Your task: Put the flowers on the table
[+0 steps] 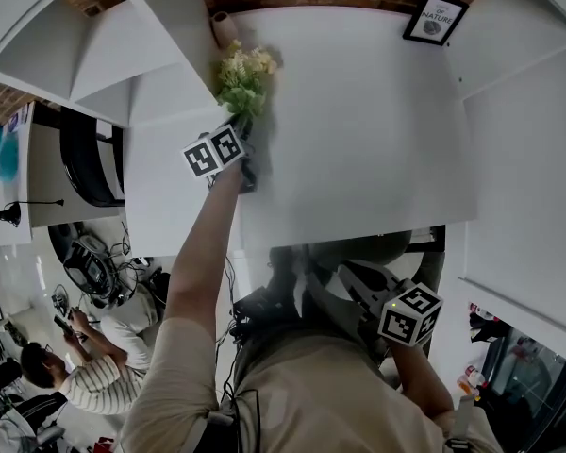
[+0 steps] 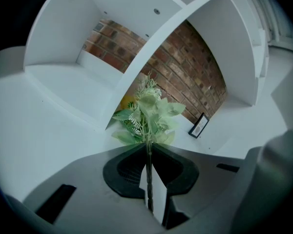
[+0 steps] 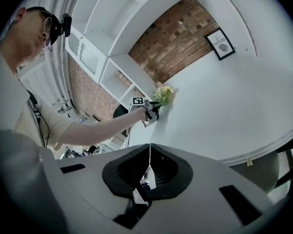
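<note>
Where the left tongs (image 2: 148, 155) clamp their thin stem, the flowers (image 2: 149, 111) sit over the tabletop (image 1: 358, 111), far left corner; likely light, floppy, crushable, so the stem is the hold; right tongs (image 3: 149, 147) together, empty.

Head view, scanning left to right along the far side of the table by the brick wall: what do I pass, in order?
white shelf unit → flowers → framed picture
</note>
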A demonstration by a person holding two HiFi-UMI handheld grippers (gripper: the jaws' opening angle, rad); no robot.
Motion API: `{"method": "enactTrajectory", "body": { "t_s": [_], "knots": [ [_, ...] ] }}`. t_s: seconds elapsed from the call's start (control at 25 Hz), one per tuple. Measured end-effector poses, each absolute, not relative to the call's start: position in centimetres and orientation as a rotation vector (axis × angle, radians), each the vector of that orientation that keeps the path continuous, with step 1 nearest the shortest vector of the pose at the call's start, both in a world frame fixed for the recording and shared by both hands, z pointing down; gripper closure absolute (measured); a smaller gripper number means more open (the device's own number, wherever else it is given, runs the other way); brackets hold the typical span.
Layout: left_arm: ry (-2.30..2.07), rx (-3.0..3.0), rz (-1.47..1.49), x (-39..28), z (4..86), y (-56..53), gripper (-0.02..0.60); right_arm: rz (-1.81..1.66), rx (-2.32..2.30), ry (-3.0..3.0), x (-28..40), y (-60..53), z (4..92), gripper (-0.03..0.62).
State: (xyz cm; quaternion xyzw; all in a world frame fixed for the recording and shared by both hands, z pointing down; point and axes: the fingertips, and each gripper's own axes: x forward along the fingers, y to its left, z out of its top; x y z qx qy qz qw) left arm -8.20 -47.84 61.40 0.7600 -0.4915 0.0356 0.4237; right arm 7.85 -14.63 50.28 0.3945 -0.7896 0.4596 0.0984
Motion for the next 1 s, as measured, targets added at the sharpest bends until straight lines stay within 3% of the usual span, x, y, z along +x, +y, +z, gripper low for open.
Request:
{"method": "enactTrajectory", "body": {
  "t_s": [1.0],
  "knots": [
    [-1.357, 1.868, 0.13, -8.6, 61.7, -50.8, 0.548, 1.08, 1.077, -2.359, 6.0, -17.4, 49.9, 0.571]
  ]
}}
